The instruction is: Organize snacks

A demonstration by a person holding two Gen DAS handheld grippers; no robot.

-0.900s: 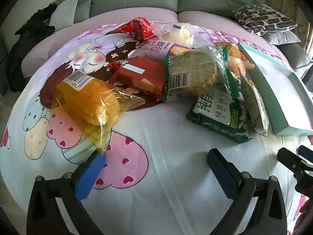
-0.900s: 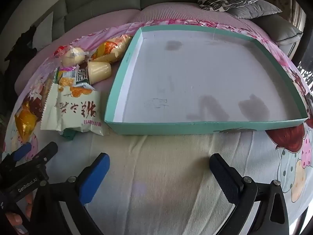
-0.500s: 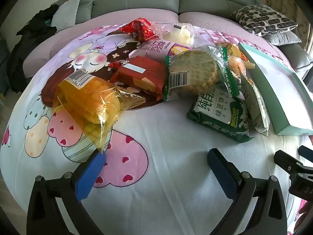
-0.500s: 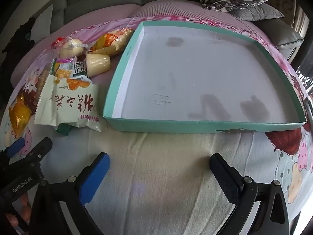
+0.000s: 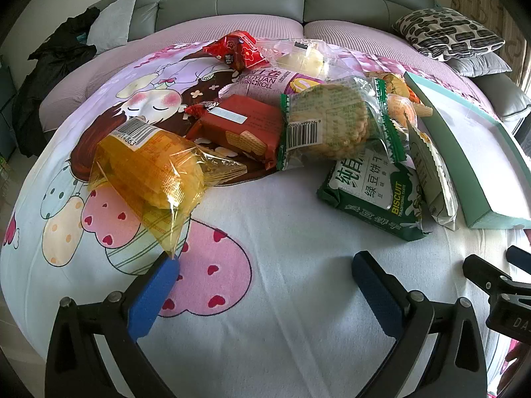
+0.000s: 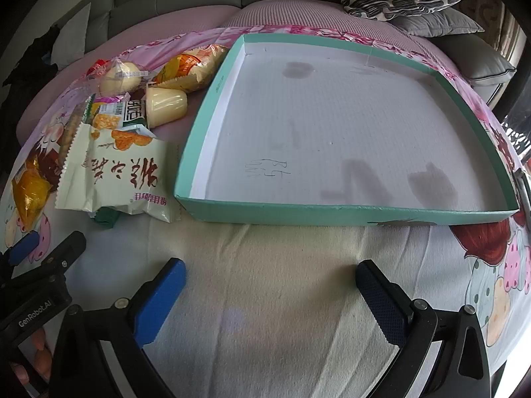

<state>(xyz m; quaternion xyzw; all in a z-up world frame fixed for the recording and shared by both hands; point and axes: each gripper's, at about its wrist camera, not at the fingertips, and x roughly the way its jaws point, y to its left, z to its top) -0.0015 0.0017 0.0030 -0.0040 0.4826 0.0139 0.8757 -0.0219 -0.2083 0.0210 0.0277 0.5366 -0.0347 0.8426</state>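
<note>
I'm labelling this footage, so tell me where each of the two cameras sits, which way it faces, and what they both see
Left wrist: rides the left gripper, looking forward over the snack pile, led by the yellow cake pack; own open fingers show, right gripper at right edge.
Right wrist: rides the right gripper, facing the empty teal tray; own open fingers show, left gripper at left edge.
Shared: tray, white snack bag, cartoon sheet.

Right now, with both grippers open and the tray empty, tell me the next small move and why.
Probably ease the left gripper forward and left to straddle the yellow cake packet. Its fingers are open and hold nothing, that packet lies nearest, its tail almost at the left finger, and the teal tray holds no snacks yet. The right gripper, also open, faces the tray.
</note>
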